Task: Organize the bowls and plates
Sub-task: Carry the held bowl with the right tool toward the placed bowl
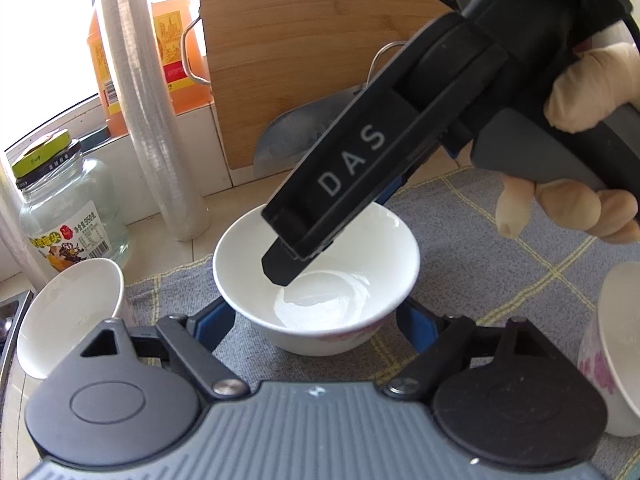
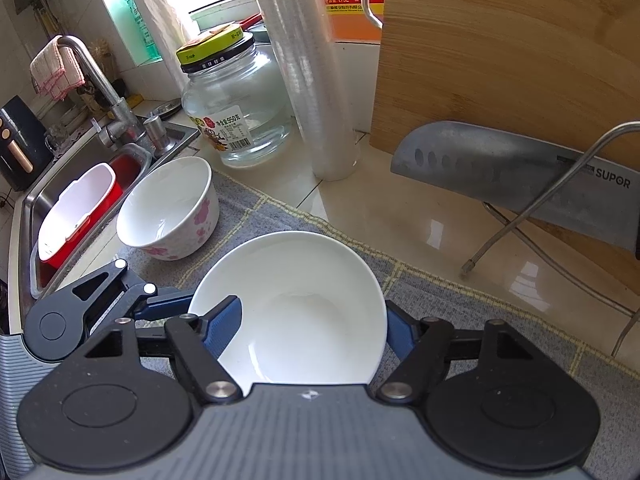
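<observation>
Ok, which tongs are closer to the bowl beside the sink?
Left. The left tongs sit right beside the bowl by the sink, holding the middle bowl; the right tongs grip that middle bowl's rim, farther away.

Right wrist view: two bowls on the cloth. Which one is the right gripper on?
The nearer bowl: the right gripper has one finger inside it and one outside its rim. The pink-flowered bowl stands apart beside the sink, untouched.
</observation>
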The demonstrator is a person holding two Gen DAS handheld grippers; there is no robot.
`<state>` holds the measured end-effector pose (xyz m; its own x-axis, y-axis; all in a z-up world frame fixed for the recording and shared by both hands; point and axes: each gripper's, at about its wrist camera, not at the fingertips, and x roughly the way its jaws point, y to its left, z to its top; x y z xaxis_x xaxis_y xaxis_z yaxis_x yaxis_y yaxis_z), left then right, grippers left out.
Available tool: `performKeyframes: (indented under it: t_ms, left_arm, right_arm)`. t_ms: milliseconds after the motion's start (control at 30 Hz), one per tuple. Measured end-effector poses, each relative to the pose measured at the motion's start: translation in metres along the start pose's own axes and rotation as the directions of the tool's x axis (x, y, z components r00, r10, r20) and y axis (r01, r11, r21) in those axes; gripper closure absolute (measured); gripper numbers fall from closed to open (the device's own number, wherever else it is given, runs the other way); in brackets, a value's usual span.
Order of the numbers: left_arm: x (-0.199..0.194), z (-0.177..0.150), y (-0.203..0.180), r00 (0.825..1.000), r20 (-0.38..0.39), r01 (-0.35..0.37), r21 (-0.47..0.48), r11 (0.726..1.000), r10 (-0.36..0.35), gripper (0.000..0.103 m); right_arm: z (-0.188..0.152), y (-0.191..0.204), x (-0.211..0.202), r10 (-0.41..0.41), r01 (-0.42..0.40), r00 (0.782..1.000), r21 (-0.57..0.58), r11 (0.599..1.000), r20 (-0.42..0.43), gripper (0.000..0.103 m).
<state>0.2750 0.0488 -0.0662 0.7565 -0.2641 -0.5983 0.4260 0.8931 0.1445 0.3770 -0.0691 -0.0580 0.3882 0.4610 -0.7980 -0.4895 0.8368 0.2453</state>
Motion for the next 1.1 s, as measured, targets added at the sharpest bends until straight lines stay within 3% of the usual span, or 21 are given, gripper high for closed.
performKeyframes:
  t_ms: [467, 1100]
  left_arm:
    - [-0.025, 0.011, -0.010, 1.000, -0.009, 0.030, 0.035, 0.999, -0.030, 0.016]
    - [-0.091, 0.020, -0.050, 0.998, 0.019, 0.066, 0.098, 0.993, -0.068, 0.016]
  right_arm:
    - [-0.008, 0.010, -0.029, -0.016, 0.016, 1.000, 0.002, 1.000, 0.004, 0.023]
    - [-0.051, 0.032, -0.109, -0.041, 0.041, 0.996, 0.003, 0.999, 0.073, 0.023]
